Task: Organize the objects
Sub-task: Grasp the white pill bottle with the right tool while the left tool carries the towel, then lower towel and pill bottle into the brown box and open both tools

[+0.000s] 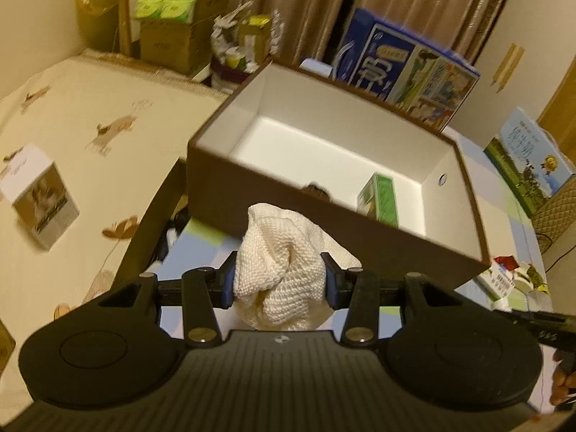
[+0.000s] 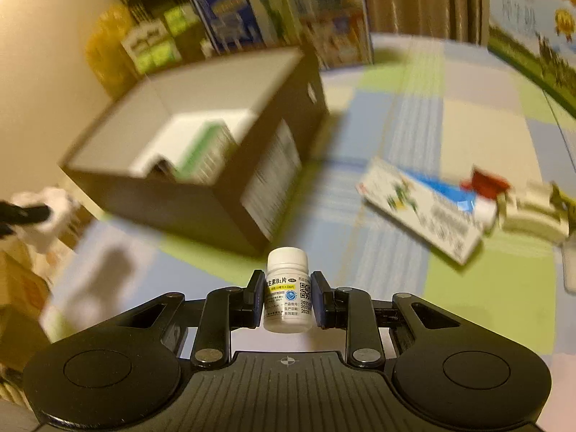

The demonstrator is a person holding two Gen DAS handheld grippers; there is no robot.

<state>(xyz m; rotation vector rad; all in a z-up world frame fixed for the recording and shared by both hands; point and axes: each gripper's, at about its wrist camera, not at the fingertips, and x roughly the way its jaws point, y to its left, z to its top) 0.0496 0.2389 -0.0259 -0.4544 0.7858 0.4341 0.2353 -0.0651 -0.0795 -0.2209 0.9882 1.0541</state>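
My left gripper (image 1: 280, 279) is shut on a bunched cream knitted cloth (image 1: 284, 266), held just in front of the near wall of a brown box (image 1: 252, 194) with a white inside. In that box stands a green carton (image 1: 379, 196) near the right end. My right gripper (image 2: 287, 297) is shut on a small white pill bottle (image 2: 288, 289), upright, a little in front of the brown box's (image 2: 223, 194) near corner. The right wrist view is blurred. The cloth (image 2: 54, 208) and left gripper show at its left edge.
The box sits on a checked pastel mat (image 2: 414, 133). A flat medicine carton (image 2: 421, 208) and a red-and-white pack (image 2: 486, 187) lie to the right. A white cube box (image 1: 39, 198) rests on the cream bedspread. Blue printed cartons (image 1: 406, 68) and stacked boxes (image 1: 172, 18) stand behind.
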